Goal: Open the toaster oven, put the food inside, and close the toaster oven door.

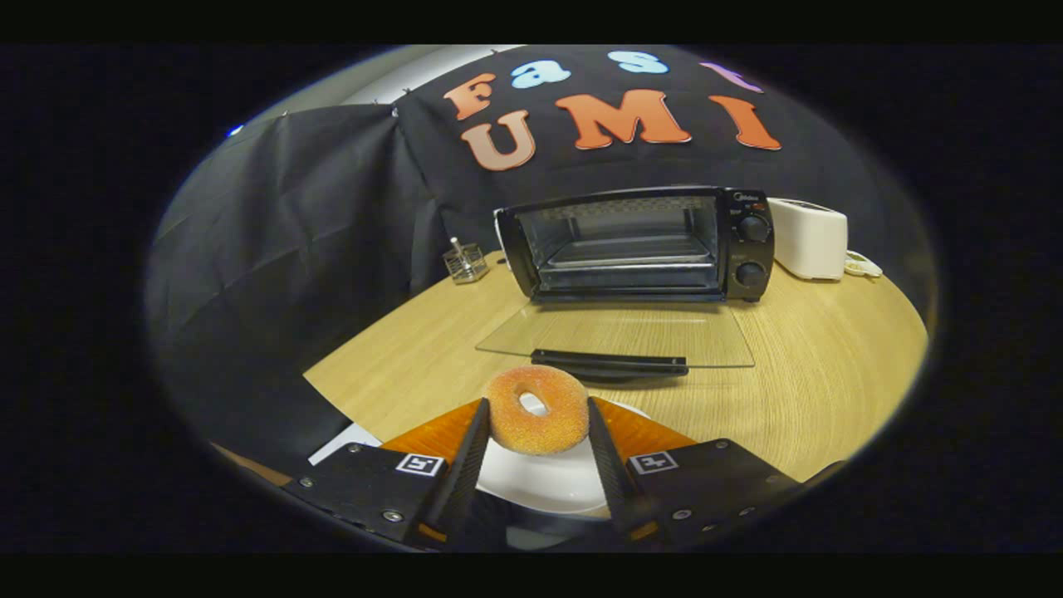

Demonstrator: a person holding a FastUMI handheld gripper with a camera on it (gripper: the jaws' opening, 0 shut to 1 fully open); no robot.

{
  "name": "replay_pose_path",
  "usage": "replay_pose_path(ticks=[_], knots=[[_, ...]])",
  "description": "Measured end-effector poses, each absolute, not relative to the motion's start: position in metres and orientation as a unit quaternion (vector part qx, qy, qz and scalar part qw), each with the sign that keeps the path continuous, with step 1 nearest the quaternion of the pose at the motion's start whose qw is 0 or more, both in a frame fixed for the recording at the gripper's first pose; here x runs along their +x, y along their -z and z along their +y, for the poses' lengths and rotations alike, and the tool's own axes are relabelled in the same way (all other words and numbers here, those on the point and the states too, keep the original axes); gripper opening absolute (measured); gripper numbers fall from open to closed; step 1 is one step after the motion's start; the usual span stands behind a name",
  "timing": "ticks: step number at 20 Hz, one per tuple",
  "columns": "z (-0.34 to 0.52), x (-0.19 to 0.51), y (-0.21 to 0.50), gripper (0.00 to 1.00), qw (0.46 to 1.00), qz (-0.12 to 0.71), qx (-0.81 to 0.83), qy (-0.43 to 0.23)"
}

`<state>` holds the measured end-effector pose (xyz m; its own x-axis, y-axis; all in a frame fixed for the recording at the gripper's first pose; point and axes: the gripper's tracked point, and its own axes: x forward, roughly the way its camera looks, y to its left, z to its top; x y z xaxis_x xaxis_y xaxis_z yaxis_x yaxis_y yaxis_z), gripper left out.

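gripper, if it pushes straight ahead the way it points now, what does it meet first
The gripper, shut on the doughnut, points at the open toaster oven. First in line looks to be the lowered glass door and its handle; height is unclear.

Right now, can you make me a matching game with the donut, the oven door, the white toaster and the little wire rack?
Things:
1. donut
2. oven door
3. white toaster
4. little wire rack

Places or states:
A. beside the toaster oven's knob side
B. pressed between the gripper's two fingers, above the white plate
C. on the table near the black cloth, on the oven's other side
D. folded down flat, wide open

Pairs: 1-B, 2-D, 3-A, 4-C
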<state>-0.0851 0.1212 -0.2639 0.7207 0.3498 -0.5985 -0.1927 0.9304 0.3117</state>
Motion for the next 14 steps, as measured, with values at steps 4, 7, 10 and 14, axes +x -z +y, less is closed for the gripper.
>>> replay_pose_path(ticks=[4,7,10,14], knots=[[0.126,-0.044,0.240,0.66,0.921,0.304,0.210,-0.124],[0.122,-0.013,0.232,0.66,0.914,0.283,0.272,-0.101],[0.116,0.018,0.227,0.66,0.898,0.263,0.345,-0.071],[0.112,0.048,0.237,0.64,0.882,0.267,0.386,-0.043]])
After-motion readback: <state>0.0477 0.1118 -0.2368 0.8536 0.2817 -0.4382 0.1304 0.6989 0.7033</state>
